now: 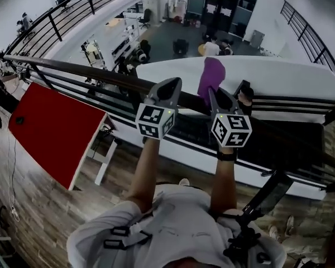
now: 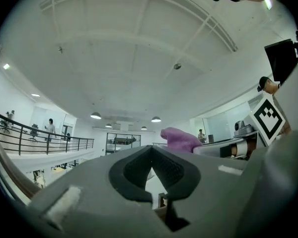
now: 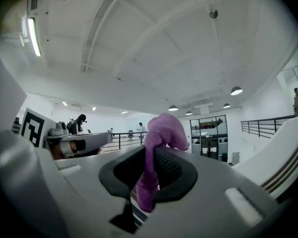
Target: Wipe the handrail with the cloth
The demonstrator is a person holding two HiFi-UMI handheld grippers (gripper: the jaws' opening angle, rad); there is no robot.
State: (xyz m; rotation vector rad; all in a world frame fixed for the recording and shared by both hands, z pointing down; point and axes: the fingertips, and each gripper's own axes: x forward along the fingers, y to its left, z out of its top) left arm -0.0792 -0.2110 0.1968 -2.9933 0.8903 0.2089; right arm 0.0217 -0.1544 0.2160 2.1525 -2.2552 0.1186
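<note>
The dark brown handrail (image 1: 89,71) runs from the far left across to the middle of the head view, with black rails below it. Both grippers are held up just over it, side by side and tilted upward. My right gripper (image 1: 213,92) is shut on a purple cloth (image 1: 211,74), which bunches above the jaws and hangs down between them (image 3: 161,133). My left gripper (image 1: 170,84) sits just left of it, jaws shut (image 2: 150,155) with nothing between them. The cloth (image 2: 179,139) shows to its right in the left gripper view. The rail itself is hidden in both gripper views.
A red slanted panel (image 1: 56,130) stands at the lower left beyond the railing. A white curved ledge (image 1: 279,77) lies behind the grippers. Beyond the rail is a drop to an office floor (image 1: 167,38) with desks and chairs. Wooden flooring (image 1: 39,216) is underfoot.
</note>
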